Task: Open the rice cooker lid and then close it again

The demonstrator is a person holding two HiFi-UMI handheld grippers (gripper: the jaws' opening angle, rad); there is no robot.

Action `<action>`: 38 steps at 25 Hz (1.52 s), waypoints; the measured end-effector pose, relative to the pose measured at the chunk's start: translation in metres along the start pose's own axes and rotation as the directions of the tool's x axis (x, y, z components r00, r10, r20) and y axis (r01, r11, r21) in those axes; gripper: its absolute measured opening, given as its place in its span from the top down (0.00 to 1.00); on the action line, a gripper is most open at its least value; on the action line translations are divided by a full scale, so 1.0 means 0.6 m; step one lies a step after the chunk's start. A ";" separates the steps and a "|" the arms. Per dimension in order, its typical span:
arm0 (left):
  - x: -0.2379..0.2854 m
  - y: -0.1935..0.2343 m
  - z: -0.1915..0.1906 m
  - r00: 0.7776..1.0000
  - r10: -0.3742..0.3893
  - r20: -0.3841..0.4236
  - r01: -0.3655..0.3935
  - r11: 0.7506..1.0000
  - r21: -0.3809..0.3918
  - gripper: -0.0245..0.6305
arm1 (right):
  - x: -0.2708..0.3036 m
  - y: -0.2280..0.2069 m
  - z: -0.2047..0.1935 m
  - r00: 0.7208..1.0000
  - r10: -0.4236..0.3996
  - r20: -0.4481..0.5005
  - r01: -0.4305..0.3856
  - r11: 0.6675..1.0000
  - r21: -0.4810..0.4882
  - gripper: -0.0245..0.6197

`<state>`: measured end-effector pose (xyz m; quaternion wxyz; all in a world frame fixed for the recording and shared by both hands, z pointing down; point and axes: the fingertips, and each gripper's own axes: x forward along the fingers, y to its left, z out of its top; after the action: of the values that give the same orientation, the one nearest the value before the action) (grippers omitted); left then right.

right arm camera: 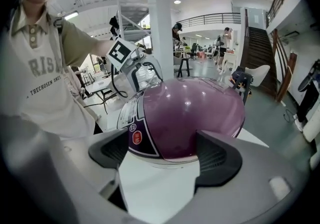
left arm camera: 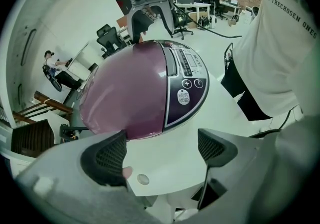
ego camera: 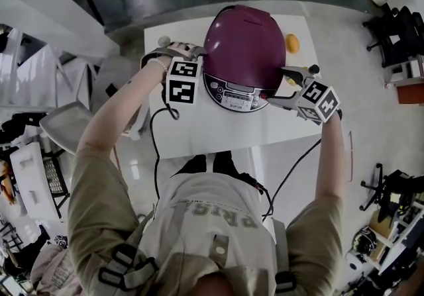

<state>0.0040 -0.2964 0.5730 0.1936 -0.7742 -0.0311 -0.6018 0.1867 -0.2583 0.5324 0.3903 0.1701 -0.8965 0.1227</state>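
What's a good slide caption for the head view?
Overhead: open left gripper and open right gripper flank a closed, glossy purple domed rice cooker on a white table.

Rice cooker point(ego camera: 245, 49) mid-table point(ego camera: 218, 132), ctrl panel point(ego camera: 237, 95) toward person point(ego camera: 212, 222). L gripper point(ego camera: 192, 51) at its left, R gripper point(ego camera: 283, 87) at right. Small round obj point(ego camera: 292, 43) behind R gripper.

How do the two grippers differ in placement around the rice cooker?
The left gripper sits at the rice cooker's left side; the right gripper at its right front, by the control panel. The right gripper's fingers frame the cooker; the left gripper's, mostly table. Both open, empty.
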 end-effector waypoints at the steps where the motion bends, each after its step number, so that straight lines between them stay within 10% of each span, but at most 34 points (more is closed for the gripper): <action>1: 0.000 0.000 0.000 1.000 -0.002 -0.001 0.002 1.000 0.003 0.26 | -0.001 -0.002 0.001 1.000 0.004 0.005 -0.004 1.000 0.015 0.33; 15: -0.001 0.001 0.002 1.000 -0.028 0.012 0.028 0.999 -0.018 0.27 | -0.001 -0.002 0.001 0.999 0.026 -0.019 -0.026 0.999 0.021 0.34; 27: -0.027 0.016 0.016 0.993 0.004 0.122 0.011 0.993 -0.121 0.27 | -0.017 0.001 0.034 0.990 -0.003 0.139 -0.010 0.996 0.088 0.34; 33: -0.094 0.031 0.047 0.963 0.114 0.242 -0.068 0.979 -0.190 0.31 | -0.073 0.004 0.112 0.920 -0.142 0.364 0.113 0.989 0.099 0.34; 38: -0.187 0.061 0.076 0.863 0.326 0.386 -0.201 0.922 -0.330 0.37 | -0.129 0.021 0.161 0.816 -0.277 0.506 0.248 0.960 0.127 0.34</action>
<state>0.0258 -0.2940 0.4486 0.1524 -0.9046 0.1187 -0.3800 0.1676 -0.2643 0.4095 0.1421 0.3294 -0.9325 0.0420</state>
